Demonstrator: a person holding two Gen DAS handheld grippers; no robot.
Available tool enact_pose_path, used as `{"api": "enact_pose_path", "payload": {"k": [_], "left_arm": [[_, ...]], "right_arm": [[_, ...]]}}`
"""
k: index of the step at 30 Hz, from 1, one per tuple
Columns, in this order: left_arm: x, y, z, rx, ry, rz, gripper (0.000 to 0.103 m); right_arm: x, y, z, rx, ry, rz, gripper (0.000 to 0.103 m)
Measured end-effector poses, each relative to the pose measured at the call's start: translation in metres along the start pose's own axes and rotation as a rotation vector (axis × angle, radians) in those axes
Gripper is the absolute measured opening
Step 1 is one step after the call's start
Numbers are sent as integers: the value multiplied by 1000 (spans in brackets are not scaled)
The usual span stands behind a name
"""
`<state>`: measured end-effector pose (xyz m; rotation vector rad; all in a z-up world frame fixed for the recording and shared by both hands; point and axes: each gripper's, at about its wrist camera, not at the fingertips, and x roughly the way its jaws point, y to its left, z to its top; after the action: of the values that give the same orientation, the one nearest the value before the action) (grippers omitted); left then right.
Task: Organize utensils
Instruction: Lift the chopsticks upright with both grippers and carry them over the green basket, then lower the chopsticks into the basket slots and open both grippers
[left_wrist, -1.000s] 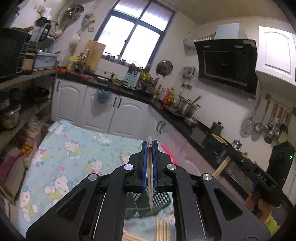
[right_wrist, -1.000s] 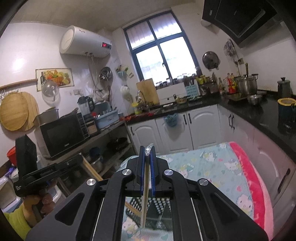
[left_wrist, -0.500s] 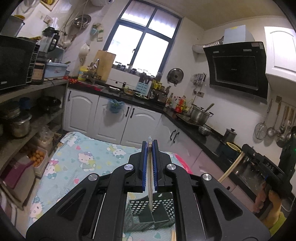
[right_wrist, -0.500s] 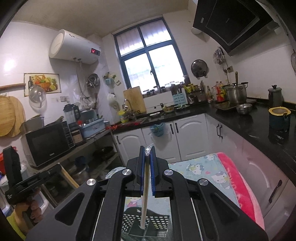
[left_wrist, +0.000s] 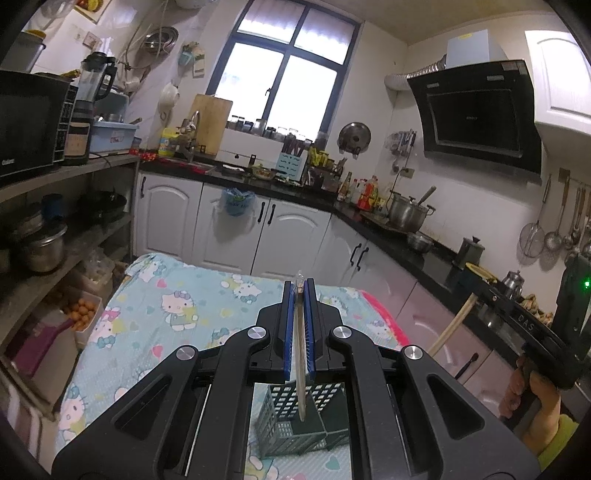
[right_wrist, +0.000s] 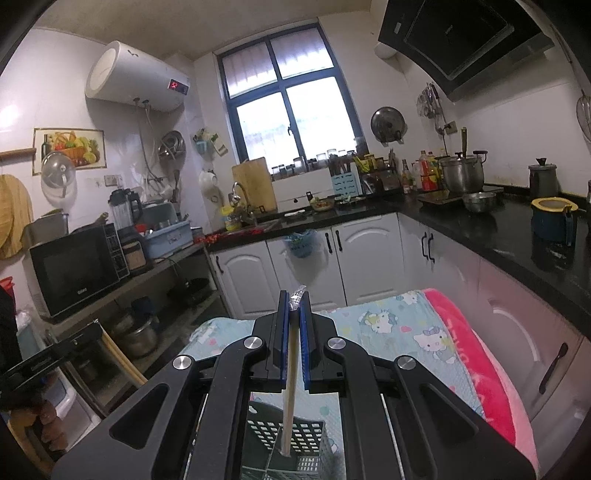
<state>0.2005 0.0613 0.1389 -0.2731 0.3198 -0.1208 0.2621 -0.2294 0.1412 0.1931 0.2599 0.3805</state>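
Observation:
My left gripper (left_wrist: 300, 291) is shut on a wrapped pair of chopsticks (left_wrist: 301, 369) that hangs down over a dark green perforated utensil basket (left_wrist: 295, 421) on the Hello Kitty tablecloth. My right gripper (right_wrist: 293, 301) is shut on another wrapped pair of chopsticks (right_wrist: 290, 391), its lower end just above or inside the basket (right_wrist: 291, 439). The right gripper with its chopsticks (left_wrist: 452, 325) also shows at the right of the left wrist view. The left gripper's chopsticks (right_wrist: 120, 356) show at the left of the right wrist view.
The table (left_wrist: 155, 325) has a light blue Hello Kitty cloth with a pink edge (right_wrist: 476, 365). White cabinets (left_wrist: 236, 229) and a black counter (right_wrist: 498, 229) with pots stand behind and to the right. Shelves (left_wrist: 55, 236) with a microwave stand at the left.
Both grippers have risen and tilted up with their chopsticks still held. The basket now sits lower in both views. The loose chopsticks on the cloth have left the left wrist view.

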Motion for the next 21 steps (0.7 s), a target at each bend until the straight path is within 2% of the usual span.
{"api": "enact_pose_path", "payload": {"k": [18, 21], "left_arm": [[20, 4, -42, 4, 68, 15, 3], [21, 5, -47, 5, 79, 18, 3]], "right_arm": [[34, 14, -47, -63, 71, -43, 7], [39, 14, -55, -57, 101, -48, 13]]}}
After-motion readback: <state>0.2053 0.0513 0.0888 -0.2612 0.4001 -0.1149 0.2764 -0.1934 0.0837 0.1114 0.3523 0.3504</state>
